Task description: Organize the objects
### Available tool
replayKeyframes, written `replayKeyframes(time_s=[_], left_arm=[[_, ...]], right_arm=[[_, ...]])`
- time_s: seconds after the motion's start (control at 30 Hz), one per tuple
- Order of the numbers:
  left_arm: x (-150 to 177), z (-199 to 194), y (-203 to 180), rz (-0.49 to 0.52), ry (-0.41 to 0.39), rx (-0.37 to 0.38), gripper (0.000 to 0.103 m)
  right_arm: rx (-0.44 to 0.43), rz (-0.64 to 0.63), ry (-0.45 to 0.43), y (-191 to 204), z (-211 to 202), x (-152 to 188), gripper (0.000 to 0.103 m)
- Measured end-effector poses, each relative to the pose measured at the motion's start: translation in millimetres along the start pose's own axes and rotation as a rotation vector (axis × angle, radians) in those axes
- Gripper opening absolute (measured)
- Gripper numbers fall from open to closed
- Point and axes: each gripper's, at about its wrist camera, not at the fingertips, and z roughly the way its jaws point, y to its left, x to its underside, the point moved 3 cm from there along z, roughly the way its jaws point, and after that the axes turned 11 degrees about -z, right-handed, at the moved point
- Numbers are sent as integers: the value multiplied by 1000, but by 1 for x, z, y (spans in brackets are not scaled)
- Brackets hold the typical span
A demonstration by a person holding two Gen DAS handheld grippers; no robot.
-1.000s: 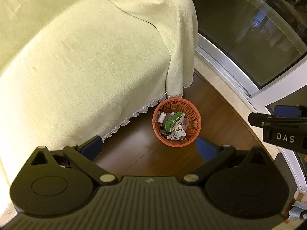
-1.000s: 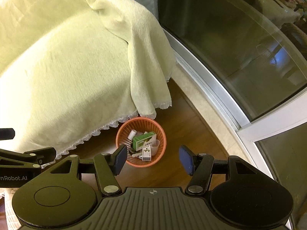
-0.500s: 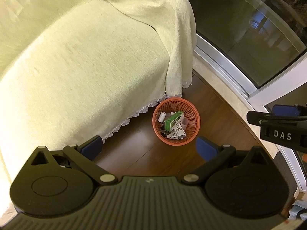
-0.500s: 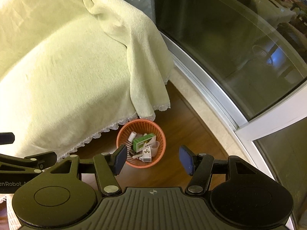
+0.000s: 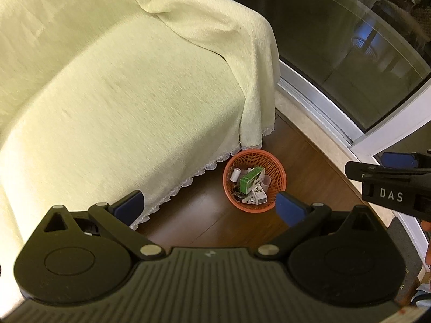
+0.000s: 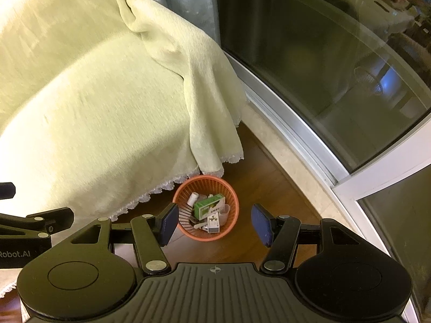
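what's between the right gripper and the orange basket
Nothing but air: the right gripper hangs open above the orange basket, with only bare wood floor around it, seen in the right wrist view.

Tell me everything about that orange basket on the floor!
The orange basket is round, with mesh walls that look like plastic. It stands upright on the dark wooden floor, right by the lacy hem of the pale yellow cover. Inside lie a green and white box, a small white bottle and other small packets.
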Motion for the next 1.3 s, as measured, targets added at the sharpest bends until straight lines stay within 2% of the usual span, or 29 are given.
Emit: replayKeyframes(time_s=[0.67, 1.3], left_arm=[[11, -6, 2, 12, 9, -12, 102], [5, -3, 7, -8, -5, -16, 102]], right_arm=[[1, 9, 5, -1, -4, 6, 57], [-1, 6, 13, 1, 1, 6, 57]])
